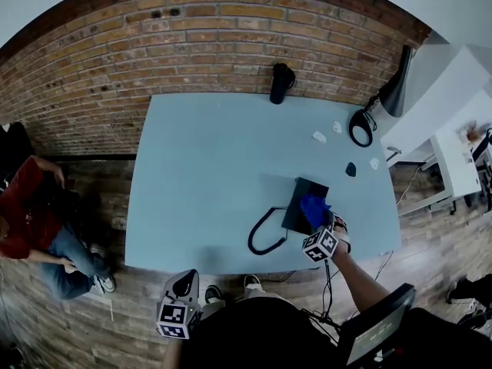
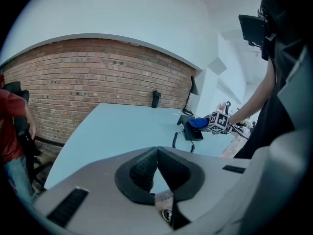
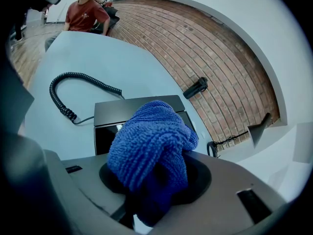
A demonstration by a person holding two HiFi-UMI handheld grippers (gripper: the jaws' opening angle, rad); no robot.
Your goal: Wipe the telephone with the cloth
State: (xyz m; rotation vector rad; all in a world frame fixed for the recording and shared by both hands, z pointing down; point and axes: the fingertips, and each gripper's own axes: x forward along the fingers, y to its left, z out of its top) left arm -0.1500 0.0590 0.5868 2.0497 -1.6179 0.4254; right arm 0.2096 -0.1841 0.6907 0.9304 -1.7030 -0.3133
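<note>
- Our right gripper (image 1: 318, 227) pinches a bunched blue terry cloth (image 3: 149, 141), which fills the space between its jaws.
- The cloth sits over the near right part of the flat black telephone (image 1: 300, 194), which lies towards the right front corner of the pale blue counter (image 1: 200, 175).
- The telephone's coiled black cord (image 1: 260, 237) loops out on its left.
- Our left gripper (image 2: 157, 153) has its jaws pressed together on nothing, just off the counter's near edge.

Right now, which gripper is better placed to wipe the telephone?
Right. The right gripper is shut on the blue cloth over the telephone; the left gripper is shut and empty at the table's near edge.
</note>
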